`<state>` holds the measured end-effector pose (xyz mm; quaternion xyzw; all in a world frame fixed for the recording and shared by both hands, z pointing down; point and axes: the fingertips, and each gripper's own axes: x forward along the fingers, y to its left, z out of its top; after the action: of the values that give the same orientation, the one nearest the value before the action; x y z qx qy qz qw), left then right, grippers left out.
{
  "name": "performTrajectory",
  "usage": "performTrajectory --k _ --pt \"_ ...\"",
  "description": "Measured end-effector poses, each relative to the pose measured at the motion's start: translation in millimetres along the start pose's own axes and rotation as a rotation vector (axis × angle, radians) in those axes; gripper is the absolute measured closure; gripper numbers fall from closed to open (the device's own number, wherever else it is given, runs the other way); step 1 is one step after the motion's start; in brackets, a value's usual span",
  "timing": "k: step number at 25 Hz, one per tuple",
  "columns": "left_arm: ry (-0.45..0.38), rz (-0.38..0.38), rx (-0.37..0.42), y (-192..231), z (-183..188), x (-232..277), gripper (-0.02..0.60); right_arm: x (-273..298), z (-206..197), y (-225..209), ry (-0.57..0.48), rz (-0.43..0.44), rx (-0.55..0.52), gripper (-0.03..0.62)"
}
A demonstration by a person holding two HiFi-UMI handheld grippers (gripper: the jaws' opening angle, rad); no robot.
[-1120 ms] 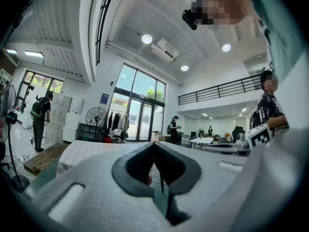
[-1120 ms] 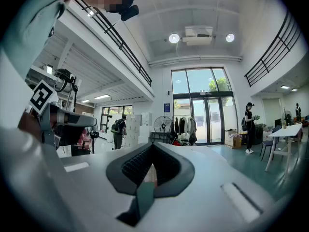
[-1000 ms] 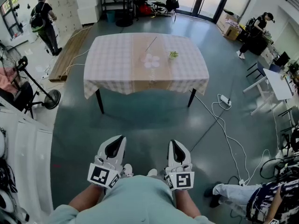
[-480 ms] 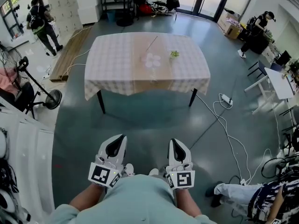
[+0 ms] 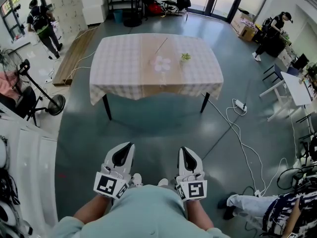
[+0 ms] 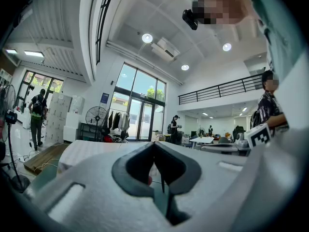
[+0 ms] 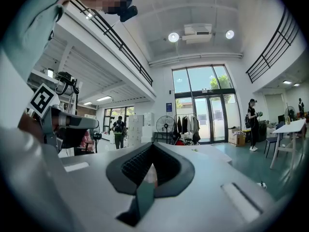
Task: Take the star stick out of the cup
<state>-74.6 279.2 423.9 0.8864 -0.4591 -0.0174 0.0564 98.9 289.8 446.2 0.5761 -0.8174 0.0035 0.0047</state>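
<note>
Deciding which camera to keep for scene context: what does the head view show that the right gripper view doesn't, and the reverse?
Only the head view shows the table legs, the wooden boards lying at the left, and the stretch of floor in front of the table. Only the right gripper view shows the ceiling lights, the balcony railing, and the right hand-held gripper close up, jaws together. Both show the cloth-covered table, the small green item on it, and a person with a backpack.
</note>
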Motion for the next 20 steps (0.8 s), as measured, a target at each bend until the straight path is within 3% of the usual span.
performTrajectory --k 4,8,20 --pt "-0.001 -0.001 -0.001 -0.1 0.0 2.1 0.580 1.0 1.5 2.8 -0.014 0.026 0.001 0.600" --pt "-0.002 -0.002 -0.001 0.6 0.3 3.7 0.580 2.5 2.8 4.6 -0.011 0.018 -0.049 0.600" --pt "0.001 -0.005 0.000 6.6 -0.6 4.2 0.580 7.1 4.0 4.6 -0.021 -0.005 -0.049 0.574"
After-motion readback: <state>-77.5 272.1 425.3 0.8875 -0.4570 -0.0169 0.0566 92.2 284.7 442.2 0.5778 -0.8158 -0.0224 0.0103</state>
